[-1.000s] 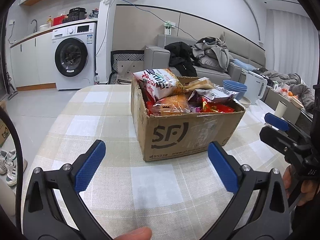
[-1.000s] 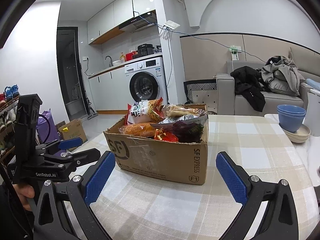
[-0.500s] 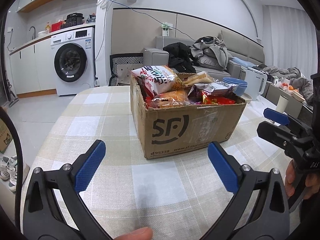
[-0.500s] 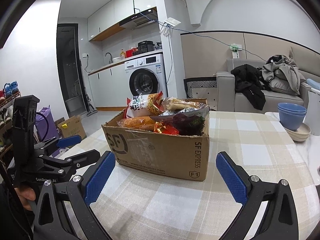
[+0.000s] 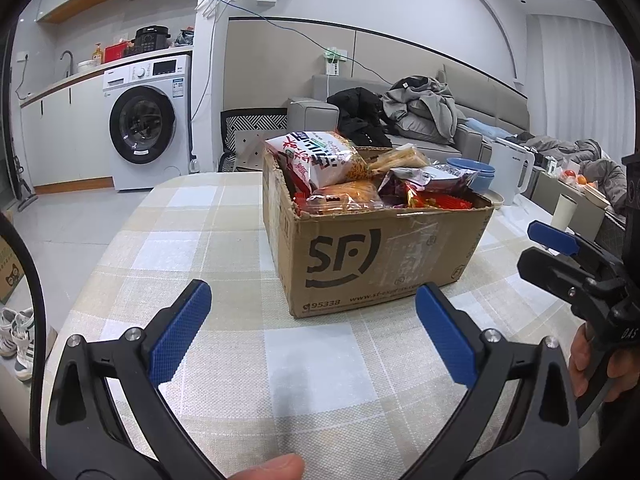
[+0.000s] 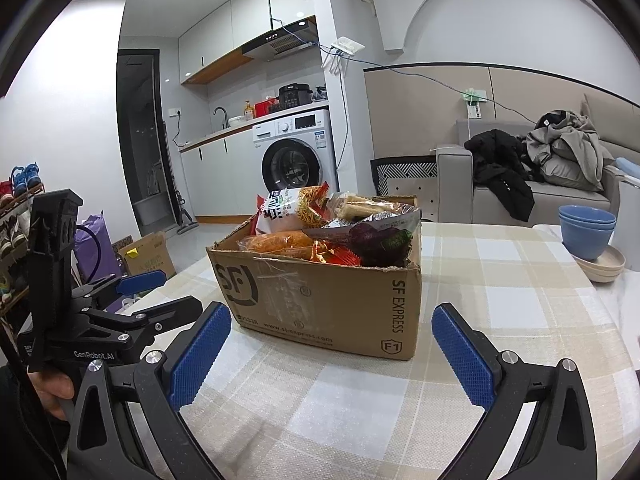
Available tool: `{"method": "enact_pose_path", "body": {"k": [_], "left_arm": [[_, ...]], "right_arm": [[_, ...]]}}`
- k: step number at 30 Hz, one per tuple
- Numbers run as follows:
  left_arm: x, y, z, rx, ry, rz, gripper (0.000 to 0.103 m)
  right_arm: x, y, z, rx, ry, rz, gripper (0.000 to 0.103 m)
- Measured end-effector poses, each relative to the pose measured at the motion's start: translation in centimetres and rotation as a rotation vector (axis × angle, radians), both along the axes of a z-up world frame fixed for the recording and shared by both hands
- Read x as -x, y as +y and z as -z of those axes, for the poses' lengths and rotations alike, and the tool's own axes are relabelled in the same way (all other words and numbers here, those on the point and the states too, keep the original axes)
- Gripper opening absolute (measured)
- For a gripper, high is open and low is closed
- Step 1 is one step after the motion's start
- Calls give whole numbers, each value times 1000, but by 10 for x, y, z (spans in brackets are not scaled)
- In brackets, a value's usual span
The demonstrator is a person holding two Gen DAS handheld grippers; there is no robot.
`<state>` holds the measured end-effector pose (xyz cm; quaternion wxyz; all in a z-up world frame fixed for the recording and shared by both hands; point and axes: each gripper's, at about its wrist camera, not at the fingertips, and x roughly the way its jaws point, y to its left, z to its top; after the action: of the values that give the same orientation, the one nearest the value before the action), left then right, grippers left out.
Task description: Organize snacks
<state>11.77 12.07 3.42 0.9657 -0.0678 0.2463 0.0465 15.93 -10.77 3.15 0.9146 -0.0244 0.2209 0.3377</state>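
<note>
Cardboard box (image 5: pixel 376 256) full of snacks (image 5: pixel 360 178) sits mid-tabletop (image 5: pixel 192 216), straight ahead of both wide-open, empty grippers: left gripper (image 5: pixel 310 332) faces its long printed side, right gripper (image 6: pixel 332 354) nearer its right corner.

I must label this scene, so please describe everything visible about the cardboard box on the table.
The cardboard box is brown corrugated card, printed with a black SF logo, "SF EXPRESS" and a web address. It stands upright on the checked tablecloth, open on top, its rim torn, with tape remnants on the front. Snack packets fill it above the rim. Neither gripper touches it.
</note>
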Motion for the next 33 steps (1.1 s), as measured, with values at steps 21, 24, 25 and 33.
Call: {"method": "enact_pose_path", "body": {"k": [21, 24, 25, 33], "left_arm": [[6, -1, 1, -16, -18, -6, 102], [5, -1, 1, -16, -19, -6, 102], [5, -1, 1, -17, -21, -8, 102], [6, -1, 1, -18, -23, -6, 102]], "right_arm": [[6, 6, 0, 24, -35, -5, 103], [5, 6, 0, 24, -34, -6, 103], [6, 5, 0, 24, -34, -5, 103], [6, 5, 0, 23, -35, -5, 103]]}}
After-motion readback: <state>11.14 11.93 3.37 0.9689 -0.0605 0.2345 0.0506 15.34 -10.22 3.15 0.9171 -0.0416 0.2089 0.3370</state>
